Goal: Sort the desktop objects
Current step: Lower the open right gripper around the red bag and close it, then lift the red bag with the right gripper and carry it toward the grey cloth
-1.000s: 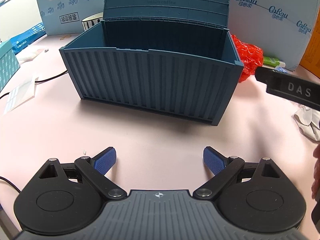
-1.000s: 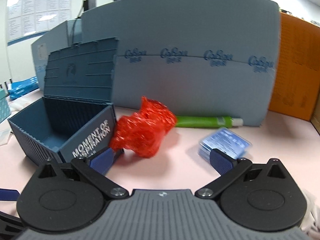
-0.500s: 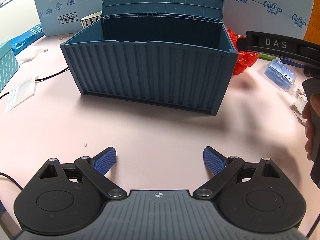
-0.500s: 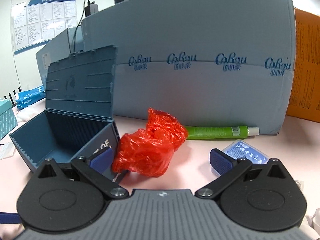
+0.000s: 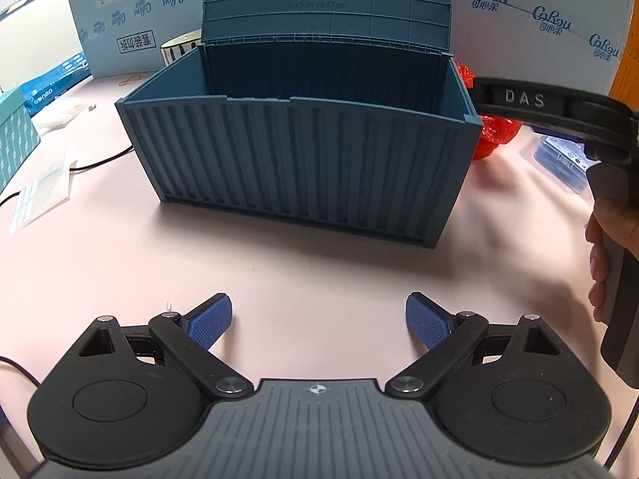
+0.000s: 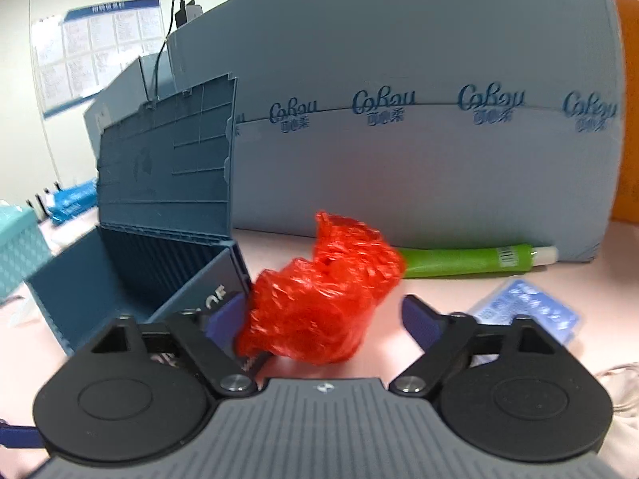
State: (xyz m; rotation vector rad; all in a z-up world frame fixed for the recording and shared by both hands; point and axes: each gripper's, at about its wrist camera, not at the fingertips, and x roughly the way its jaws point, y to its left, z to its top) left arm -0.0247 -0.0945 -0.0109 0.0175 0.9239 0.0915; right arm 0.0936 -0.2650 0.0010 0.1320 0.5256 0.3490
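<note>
Office setting: pink desk [image 5: 319, 263], notice sheets on wall [image 6: 80, 52], stacked tissue cartons [image 6: 419, 139], cables [image 5: 100, 161], loose paper [image 5: 40, 195].

Open box mid-surface, loose items at its right end

From the box [image 5: 303, 159]: crumpled bag [image 6: 319, 291] touching at 3 o'clock, tube [image 6: 463, 260] behind it, flat packet [image 6: 527, 313] further right.

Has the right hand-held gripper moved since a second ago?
Yes. In the left wrist view the right hand-held gripper has slid leftward toward the blue storage box; its jaws are closing around the red plastic bag.
</note>
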